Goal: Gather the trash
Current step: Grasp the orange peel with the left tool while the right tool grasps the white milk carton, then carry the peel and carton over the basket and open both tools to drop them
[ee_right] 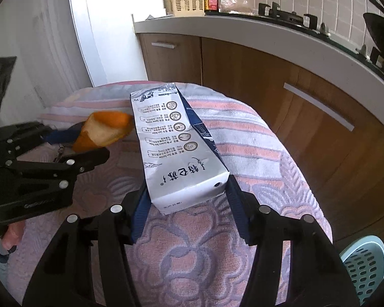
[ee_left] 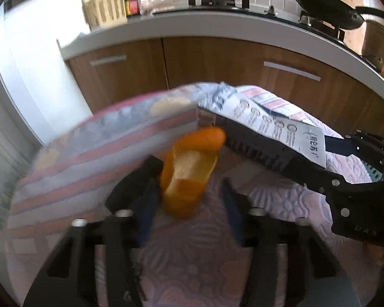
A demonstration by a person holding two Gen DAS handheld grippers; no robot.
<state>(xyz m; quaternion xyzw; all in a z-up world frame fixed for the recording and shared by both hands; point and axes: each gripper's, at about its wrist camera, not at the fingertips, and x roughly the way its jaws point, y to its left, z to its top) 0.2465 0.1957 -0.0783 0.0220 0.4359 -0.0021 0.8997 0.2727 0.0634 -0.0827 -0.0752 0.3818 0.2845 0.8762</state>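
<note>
Left wrist view: I have the orange peel [ee_left: 189, 171] at centre frame, standing up between the fingers of my left gripper [ee_left: 189, 192]. The jaws are partly drawn in around it; the left pad appears to press on the peel, but a sliver of cloth shows between the peel and the right pad, and motion blur keeps me from calling the pinch firm. The milk carton [ee_left: 258, 122] crosses the upper right of this view, held in the right gripper [ee_left: 327, 151], which enters from the right edge. The cloth-covered surface [ee_left: 64, 168] fills the lower frame. Right wrist view: the carton [ee_right: 181, 151] lies lengthwise at centre, its near end seated between my right gripper's [ee_right: 188, 197] two blue pads; the jaws are about half spread and clamped on the carton's sides. At middle left the left gripper [ee_right: 71, 143] carries the peel [ee_right: 105, 130] just above the cloth, just beside the carton's far half. A pale green perforated basket [ee_right: 366, 263] shows at lower right, off the surface [ee_right: 243, 133]; whether it is the bin I cannot tell. Judgement: both pieces of trash are picked or nearly so; nothing is deposited yet, so carrying and dropping remain.
</note>
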